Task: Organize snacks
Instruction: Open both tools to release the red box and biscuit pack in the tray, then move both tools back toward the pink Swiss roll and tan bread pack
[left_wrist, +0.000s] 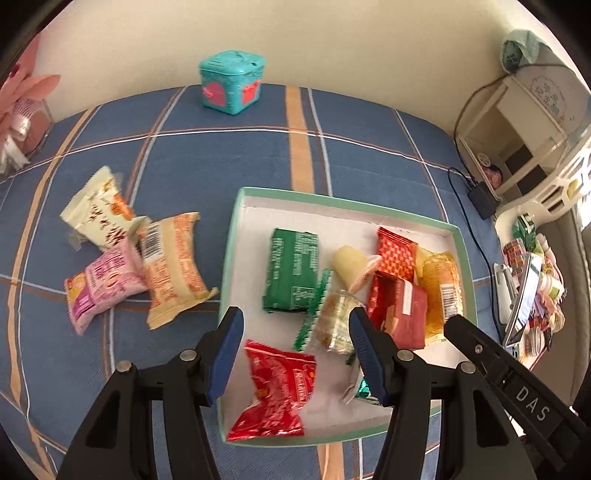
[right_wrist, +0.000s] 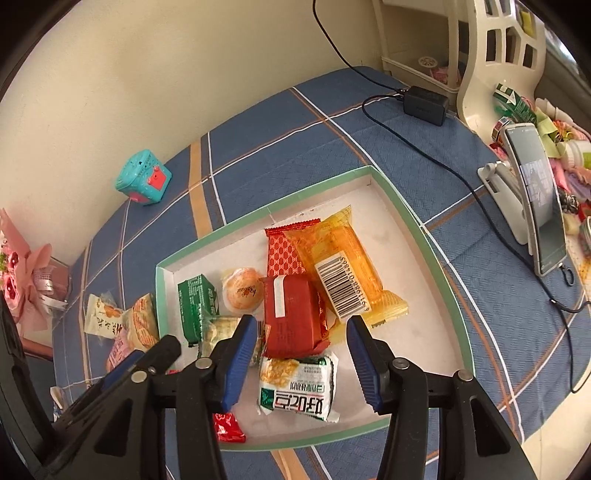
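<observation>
Both tongs are hovering wide over the green-rimmed tray, gripping nothing: left gripper is sitting above the red packet at the tray's near edge, right gripper is bracketing the green-and-white packet from above. Tray is acting as the collection bin, most snacks are already lying in it: green pack, red box-like pack, orange barcode pack, round pastry. Three packets are still lying in a touching cluster on the blue plaid cloth left of the tray: cream, pink, orange-cream. Judging by that, sorting is mostly done; left side is looking best placed to fetch the stragglers.
</observation>
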